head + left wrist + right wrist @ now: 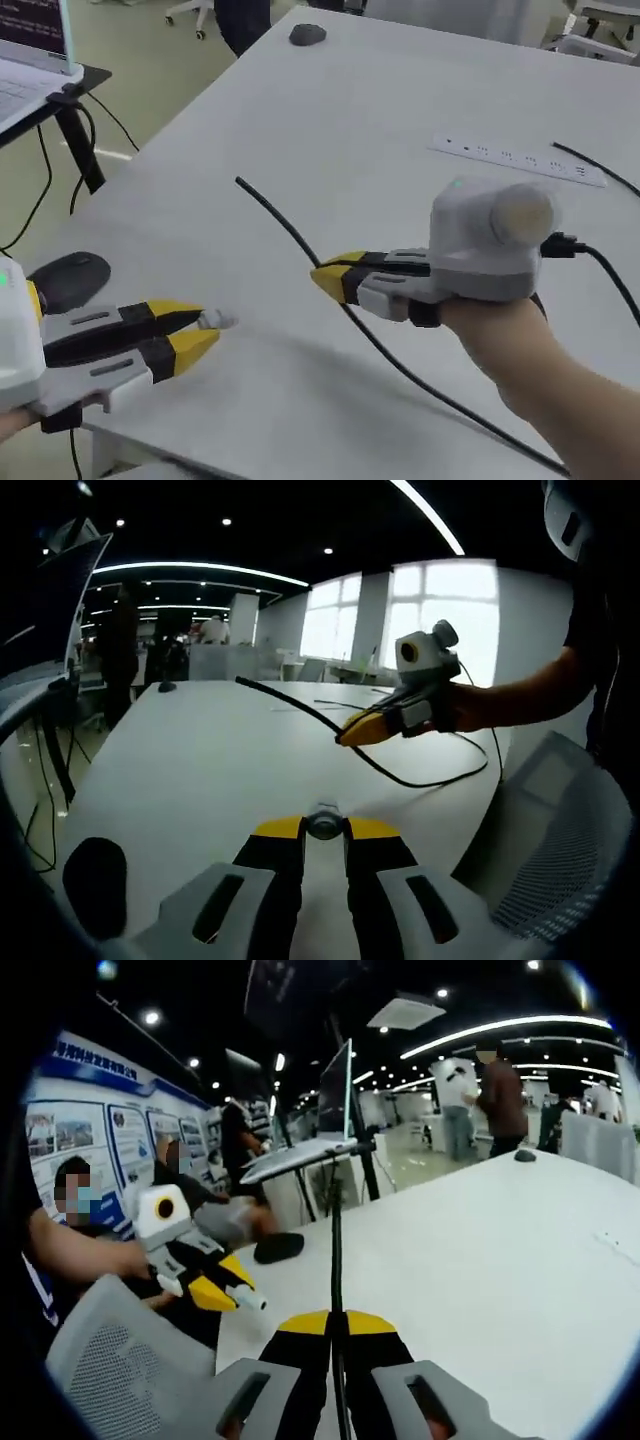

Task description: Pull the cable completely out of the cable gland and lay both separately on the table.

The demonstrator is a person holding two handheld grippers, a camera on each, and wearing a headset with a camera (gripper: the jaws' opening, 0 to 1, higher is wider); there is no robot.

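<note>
Two hand-held grippers hover over the near part of a pale grey table point(400, 120).

The left gripper point(208, 328) is above the table's near left edge. Its yellow-tipped jaws are closed on a small grey gland point(217, 320), which sticks out past the tips and points toward the table's middle.

The right gripper point(322, 275) is above the table's near middle, with its jaws pinched shut on a thin black cable point(280, 222). The cable's long axis runs diagonally. Its free end reaches past the jaws toward the table's far left and looks lifted off the surface. The rest trails back under the hand to the table's near right edge.

Cable and gland are apart, with bare table between them, so the pulling-out looks finished. What seems left is laying each piece down.

The two grippers point at each other across the table's near edge, and the gland lies almost in line with the cable hand's jaws. Each gripper is already nearest its own piece. Lowering each straight down to the table should keep the two pieces separate.
</note>
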